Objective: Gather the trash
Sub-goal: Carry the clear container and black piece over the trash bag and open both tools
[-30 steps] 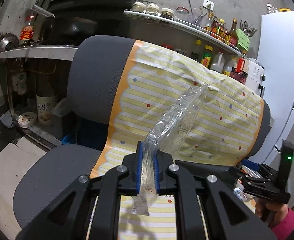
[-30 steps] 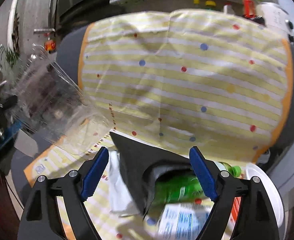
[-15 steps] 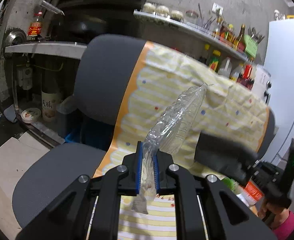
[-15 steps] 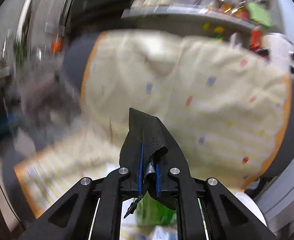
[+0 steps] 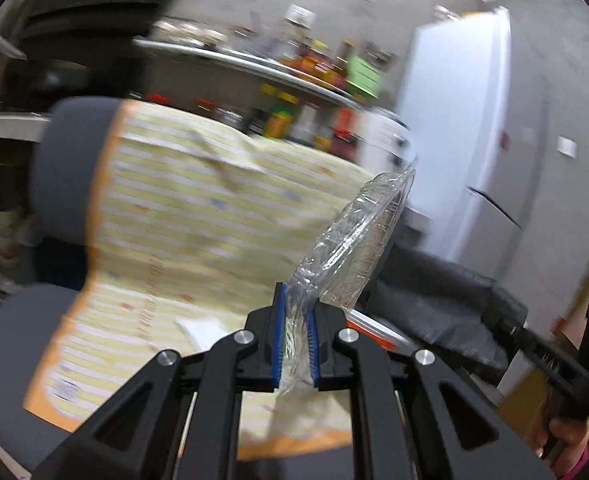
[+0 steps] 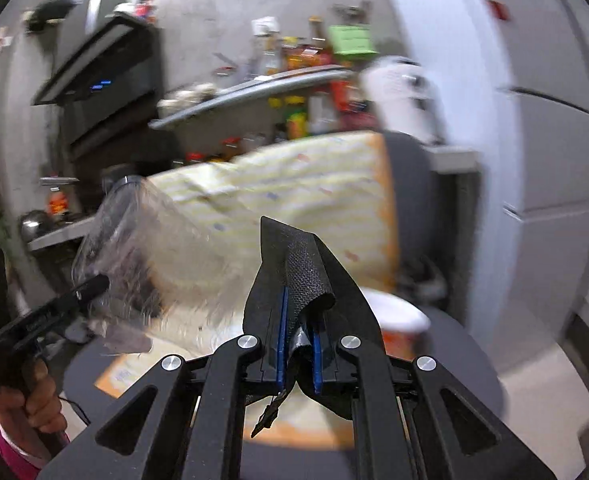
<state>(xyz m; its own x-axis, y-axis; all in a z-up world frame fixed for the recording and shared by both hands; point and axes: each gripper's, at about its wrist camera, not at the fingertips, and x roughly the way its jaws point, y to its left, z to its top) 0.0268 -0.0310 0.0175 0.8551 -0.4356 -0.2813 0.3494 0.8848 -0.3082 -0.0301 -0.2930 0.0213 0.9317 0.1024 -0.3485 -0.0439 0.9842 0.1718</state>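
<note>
Left tongs (image 5: 294, 344) pinching clear container (image 5: 350, 244), right tongs (image 6: 297, 350) pinching black bag (image 6: 302, 276), both above cloth-draped chair (image 5: 66, 168); white cup (image 6: 394, 312) on seat; labels blurred, unreadable.

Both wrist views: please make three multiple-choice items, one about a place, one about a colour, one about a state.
1. Where does the striped cloth lie?
A. over the chair
B. on the shelf
C. on the fridge

2. What colour is the bag in the right gripper?
A. white
B. green
C. black

3. How is the left gripper?
A. open, empty
B. shut on the clear container
C. shut on a bottle

Answers: 1 A, the cloth drapes the grey chair back and seat; 2 C, the pinched bag is black; 3 B, crumpled clear plastic sits between the blue pads.
</note>
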